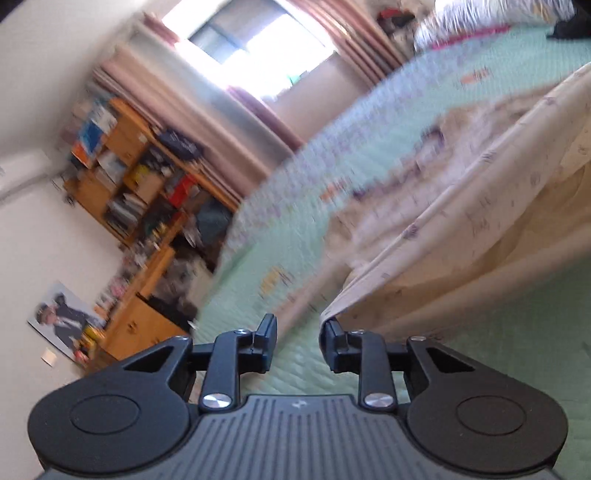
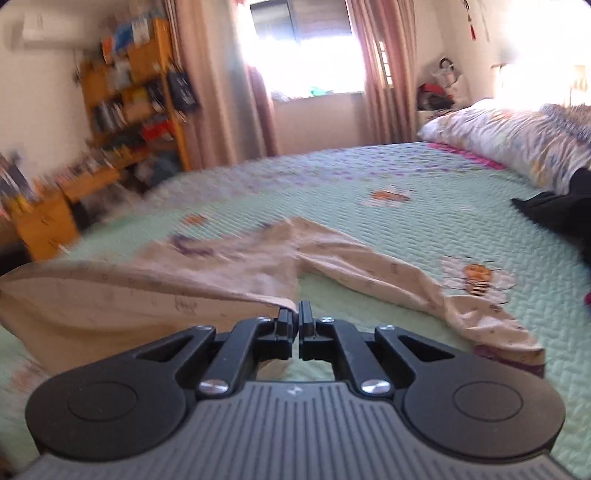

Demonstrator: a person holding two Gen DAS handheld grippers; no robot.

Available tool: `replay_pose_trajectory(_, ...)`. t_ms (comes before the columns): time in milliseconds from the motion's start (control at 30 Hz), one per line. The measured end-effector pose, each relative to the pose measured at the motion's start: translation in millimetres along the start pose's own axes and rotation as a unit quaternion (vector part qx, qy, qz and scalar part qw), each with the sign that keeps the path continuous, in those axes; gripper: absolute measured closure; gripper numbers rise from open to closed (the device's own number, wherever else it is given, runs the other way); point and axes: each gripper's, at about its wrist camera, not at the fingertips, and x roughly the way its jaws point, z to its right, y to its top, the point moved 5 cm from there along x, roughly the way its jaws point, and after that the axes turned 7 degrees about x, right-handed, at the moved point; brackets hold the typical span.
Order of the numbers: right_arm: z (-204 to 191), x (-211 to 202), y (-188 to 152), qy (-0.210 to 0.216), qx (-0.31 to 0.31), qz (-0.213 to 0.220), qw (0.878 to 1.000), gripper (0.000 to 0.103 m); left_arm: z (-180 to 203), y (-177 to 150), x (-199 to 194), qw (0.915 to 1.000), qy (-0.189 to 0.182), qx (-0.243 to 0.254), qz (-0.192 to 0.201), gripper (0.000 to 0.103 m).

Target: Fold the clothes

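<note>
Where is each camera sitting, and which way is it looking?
Left wrist: sits on the left hand-held gripper, tilted sideways, facing the window; fingers open beside the beige garment.
Right wrist: sits on the right hand-held gripper, level, facing across the bed; fingers shut on the garment's edge.
Both show garment, bed, window and bookshelf.

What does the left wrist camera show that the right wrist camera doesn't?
Only the left wrist view shows the poster low on the wall and the left gripper, open, one finger touching the garment's edge.

Only the right wrist view shows the air conditioner, the patterned pillow, a bee print on the quilt, and the right gripper shut on the garment.

Both share the beige garment, the green quilt, the orange shelves, window and curtains.
</note>
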Motion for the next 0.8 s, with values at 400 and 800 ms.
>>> replay_pose_trajectory(400, 26, 78, -50, 0.013, -0.025, -0.089, 0.996, 0.065, 52, -42, 62, 0.9959, -0.062, -0.025, -0.061, 0.036)
replay_pose_trajectory(800, 42, 35, -44, 0.069, 0.081, -0.072, 0.992, 0.059, 6, -78, 37, 0.9724, -0.151, -0.173, -0.040, 0.034)
